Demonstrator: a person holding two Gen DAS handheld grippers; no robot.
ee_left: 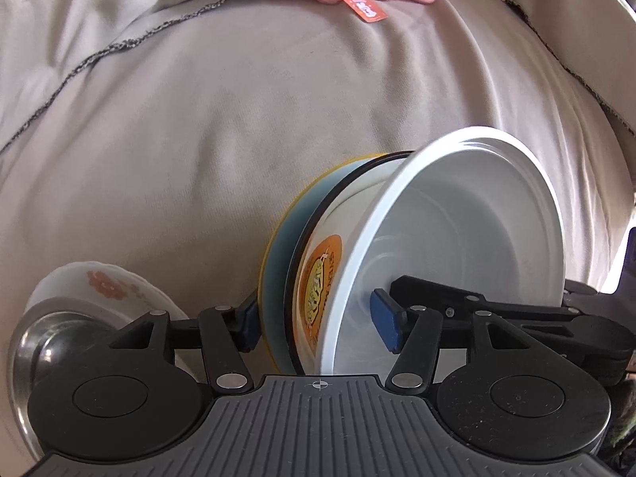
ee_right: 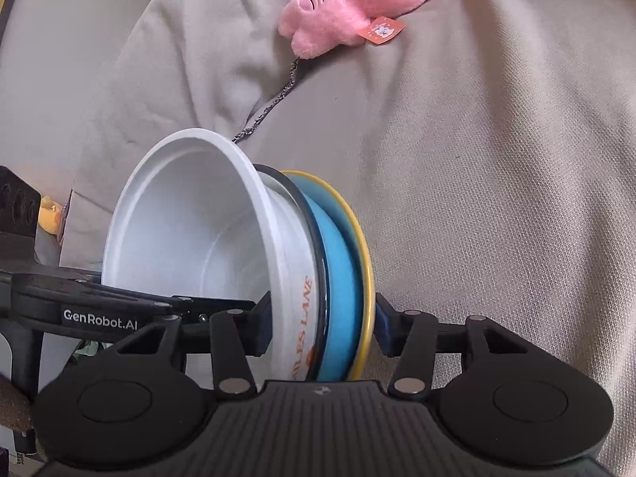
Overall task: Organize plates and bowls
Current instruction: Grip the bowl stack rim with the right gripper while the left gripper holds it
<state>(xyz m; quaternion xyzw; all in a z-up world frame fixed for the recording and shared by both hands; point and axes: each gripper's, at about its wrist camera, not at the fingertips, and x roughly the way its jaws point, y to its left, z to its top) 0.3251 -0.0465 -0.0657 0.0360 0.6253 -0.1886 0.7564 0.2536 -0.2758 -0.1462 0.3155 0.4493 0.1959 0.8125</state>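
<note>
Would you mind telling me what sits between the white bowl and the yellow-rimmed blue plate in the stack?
A black-rimmed plate with orange lettering sits between the white bowl and the blue plate, clearest in the right wrist view.

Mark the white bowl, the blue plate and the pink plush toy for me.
white bowl (ee_right: 190, 230): right wrist view, inner wall.
blue plate (ee_right: 338, 278): right wrist view, blue face near the rim.
pink plush toy (ee_right: 349, 12): right wrist view, middle of the body.

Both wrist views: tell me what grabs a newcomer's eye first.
A tilted stack of dishes, white bowl over a blue, yellow-rimmed plate, is clamped between both claws, left claw and right claw. Behind it a pink plush toy lies on the beige cloth.
</note>
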